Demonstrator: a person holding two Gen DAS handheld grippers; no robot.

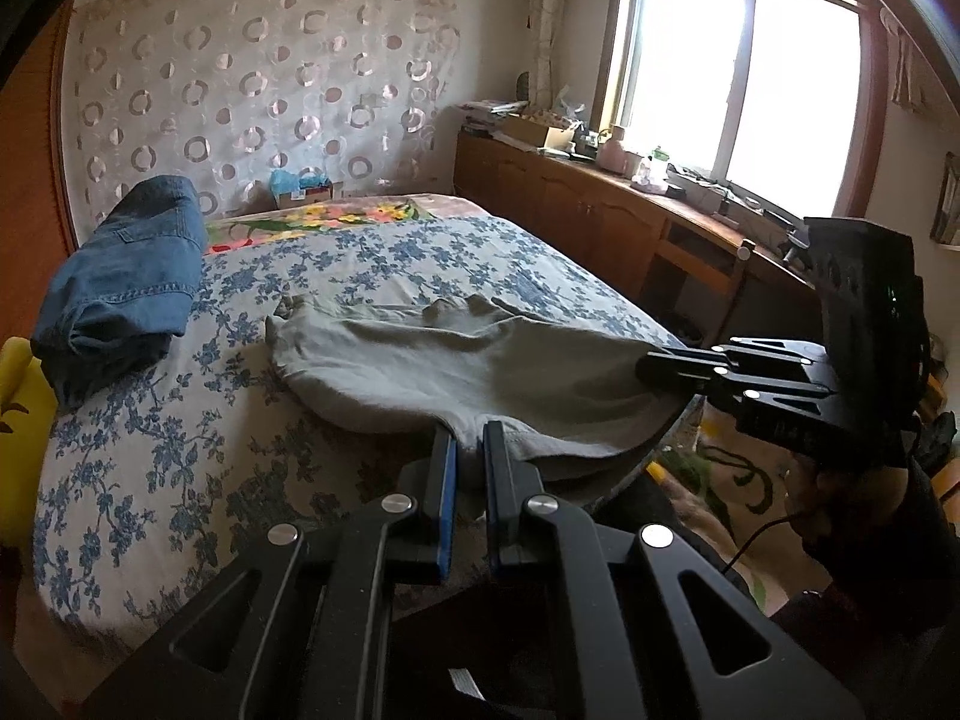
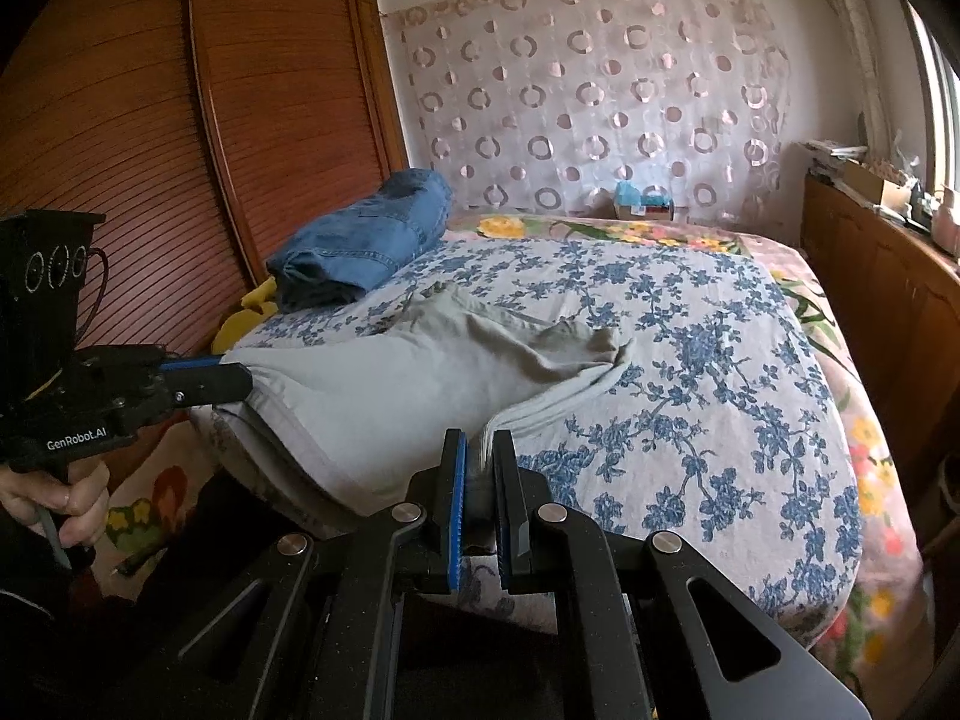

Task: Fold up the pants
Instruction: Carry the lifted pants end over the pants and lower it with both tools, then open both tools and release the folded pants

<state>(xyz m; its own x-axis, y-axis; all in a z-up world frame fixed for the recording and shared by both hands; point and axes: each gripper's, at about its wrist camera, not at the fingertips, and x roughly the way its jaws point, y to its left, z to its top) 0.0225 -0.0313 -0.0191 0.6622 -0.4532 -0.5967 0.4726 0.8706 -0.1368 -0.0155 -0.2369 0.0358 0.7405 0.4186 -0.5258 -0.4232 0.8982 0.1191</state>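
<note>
Bed (image 1: 420,252), floral cover; grey-green pants (image 1: 420,360) lying across its near edge, folded jeans (image 1: 126,276) well apart behind. Left gripper (image 1: 469,450) and right gripper (image 2: 478,456) each clenched on the pants' near hem. Risk: thin cloth slipping from either grip, skewing the fold; waistband end bunched, layers there indistinct.
</note>
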